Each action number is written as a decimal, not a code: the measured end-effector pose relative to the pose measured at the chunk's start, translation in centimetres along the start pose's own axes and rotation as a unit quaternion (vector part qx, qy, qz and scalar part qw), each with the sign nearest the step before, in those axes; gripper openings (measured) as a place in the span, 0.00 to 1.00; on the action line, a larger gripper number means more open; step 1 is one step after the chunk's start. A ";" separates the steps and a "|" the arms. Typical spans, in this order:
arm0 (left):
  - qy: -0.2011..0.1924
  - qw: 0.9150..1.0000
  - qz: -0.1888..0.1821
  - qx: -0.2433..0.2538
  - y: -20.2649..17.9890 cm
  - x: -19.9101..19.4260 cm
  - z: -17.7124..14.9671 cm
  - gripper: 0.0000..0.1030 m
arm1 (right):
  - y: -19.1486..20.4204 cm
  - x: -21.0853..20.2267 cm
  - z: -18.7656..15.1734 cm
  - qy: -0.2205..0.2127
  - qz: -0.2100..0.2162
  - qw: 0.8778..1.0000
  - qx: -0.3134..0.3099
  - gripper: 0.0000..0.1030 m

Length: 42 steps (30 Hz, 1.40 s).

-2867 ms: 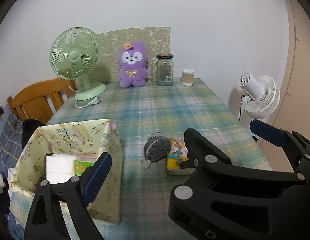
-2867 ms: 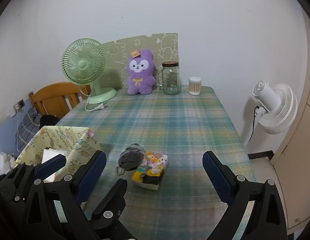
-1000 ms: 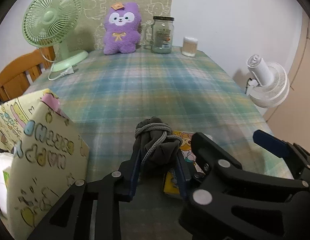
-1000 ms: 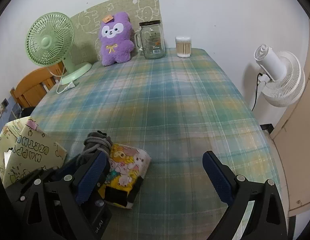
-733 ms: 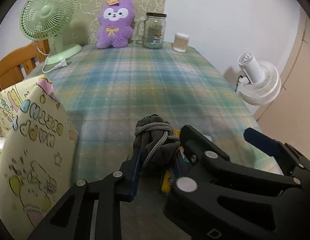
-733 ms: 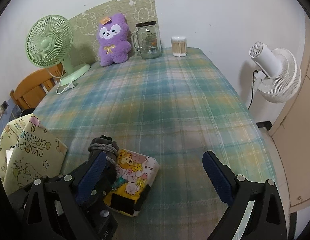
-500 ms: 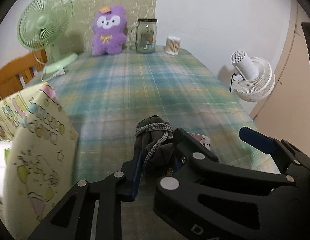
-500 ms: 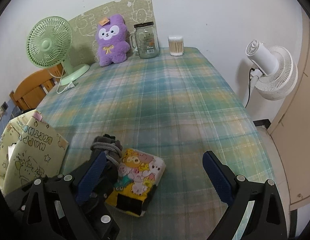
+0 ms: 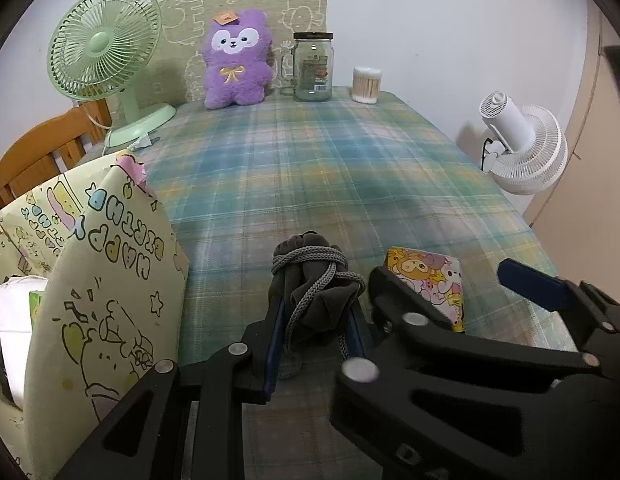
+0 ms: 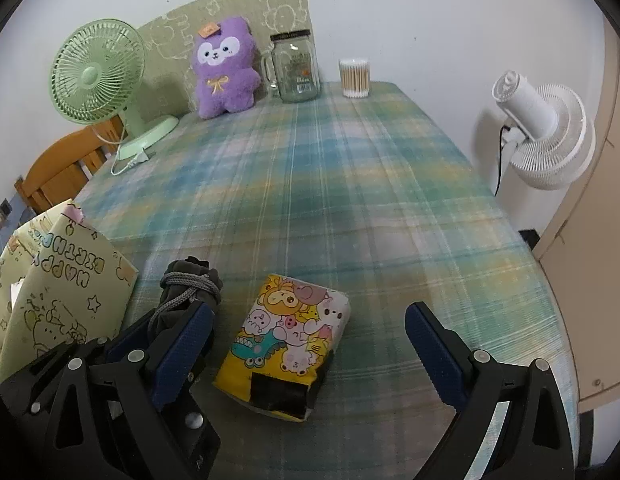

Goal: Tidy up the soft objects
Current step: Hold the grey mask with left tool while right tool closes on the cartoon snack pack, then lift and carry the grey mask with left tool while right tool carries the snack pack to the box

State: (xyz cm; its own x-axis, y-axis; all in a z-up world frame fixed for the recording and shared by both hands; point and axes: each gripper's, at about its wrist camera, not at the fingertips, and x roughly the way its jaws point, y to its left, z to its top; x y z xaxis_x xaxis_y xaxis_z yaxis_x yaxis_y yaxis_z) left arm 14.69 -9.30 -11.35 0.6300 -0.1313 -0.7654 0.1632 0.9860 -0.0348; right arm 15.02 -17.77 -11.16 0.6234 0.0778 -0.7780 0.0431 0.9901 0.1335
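Observation:
My left gripper [image 9: 314, 320] is shut on a dark grey drawstring pouch [image 9: 314, 284] and holds it just above the plaid tablecloth [image 9: 310, 168]. The pouch also shows in the right wrist view [image 10: 186, 288], beside the left gripper's fingers. A tissue pack with cartoon animals [image 10: 286, 340] lies on the cloth between the fingers of my open right gripper [image 10: 306, 340]; it also shows in the left wrist view [image 9: 430, 280]. A yellow paper gift bag [image 9: 90, 272] stands open at the left, with white and green packs inside.
At the far end stand a green fan [image 9: 106, 64], a purple plush [image 9: 234, 60], a glass jar [image 9: 312, 66] and a cotton swab tub [image 9: 366, 84]. A white fan [image 9: 522, 144] stands off the table's right edge. A wooden chair [image 9: 42, 148] is at the left.
My left gripper closed on the pouch and has lifted it away from the tissue pack, toward the gift bag. The right gripper moved in over the tissue pack, still open.

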 end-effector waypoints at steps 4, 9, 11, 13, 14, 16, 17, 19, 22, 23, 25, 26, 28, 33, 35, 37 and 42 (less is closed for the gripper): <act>0.002 1.000 -0.006 -0.002 0.3 0.3 0.1 0.29 | 0.3 0.5 0.1 0.007 -0.003 1.000 -0.004 0.96; 0.004 1.000 -0.008 0.004 0.1 0.7 0.1 0.31 | 0.0 1.2 0.0 0.019 -0.003 1.000 0.015 0.91; 0.004 1.000 -0.008 0.006 0.1 0.8 0.1 0.33 | -0.2 1.3 -0.1 0.025 -0.001 0.999 0.024 0.90; 0.004 1.000 -0.010 0.006 0.1 0.9 0.1 0.33 | -0.2 1.4 -0.1 0.025 -0.003 0.999 0.025 0.89; 0.004 1.000 -0.011 0.005 0.1 1.0 0.1 0.34 | -0.2 1.4 -0.1 0.025 -0.003 0.999 0.024 0.89; 0.005 1.000 -0.013 0.004 0.2 1.0 0.1 0.34 | -0.2 1.3 -0.1 0.026 -0.002 0.999 0.026 0.88; 0.005 1.000 -0.014 0.003 0.2 1.0 0.1 0.34 | -0.2 1.1 -0.1 0.026 -0.005 0.999 0.029 0.86; 0.005 1.000 -0.012 0.004 0.2 1.1 0.2 0.34 | -0.2 0.9 0.0 0.023 -0.018 0.999 0.025 0.79; 0.004 1.000 -0.009 0.006 0.2 1.1 0.2 0.34 | -0.3 1.0 -0.1 0.024 -0.019 0.999 0.024 0.79; 0.003 1.000 -0.007 0.007 0.2 1.1 0.1 0.34 | -0.3 1.2 -0.1 0.026 -0.021 0.999 0.027 0.79; 0.003 1.000 -0.006 0.008 0.1 1.1 0.1 0.34 | -0.3 1.5 0.0 0.030 -0.018 0.999 0.028 0.76; 0.003 1.000 -0.005 0.010 0.1 1.2 0.1 0.34 | -0.2 1.7 0.0 0.032 -0.015 0.999 0.029 0.75; 0.003 1.000 -0.003 0.012 0.1 1.2 0.0 0.34 | -0.1 2.1 0.0 0.037 -0.008 0.999 0.032 0.73; 0.002 1.000 0.000 0.012 0.0 1.3 -0.1 0.34 | 0.1 2.3 0.1 0.036 -0.011 0.999 0.026 0.58; 0.000 1.000 0.001 0.014 -0.1 1.2 -0.1 0.33 | 0.0 2.2 0.0 0.035 -0.011 0.999 0.026 0.55; -0.001 1.000 0.000 0.015 -0.2 1.1 -0.1 0.32 | 0.0 2.1 0.0 0.034 -0.007 0.999 0.028 0.51; -0.001 1.000 -0.002 0.015 -0.1 0.7 -0.1 0.30 | 0.0 1.6 -0.1 0.030 -0.003 0.999 0.027 0.49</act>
State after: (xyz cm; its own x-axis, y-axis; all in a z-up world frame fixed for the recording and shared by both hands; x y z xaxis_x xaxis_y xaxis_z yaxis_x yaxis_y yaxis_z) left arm 14.99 -9.48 -11.95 0.6314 -0.1350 -0.7636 0.1881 0.9820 -0.0180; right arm 15.98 -17.66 -12.44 0.5745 0.0801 -0.8146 0.0906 0.9828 0.1606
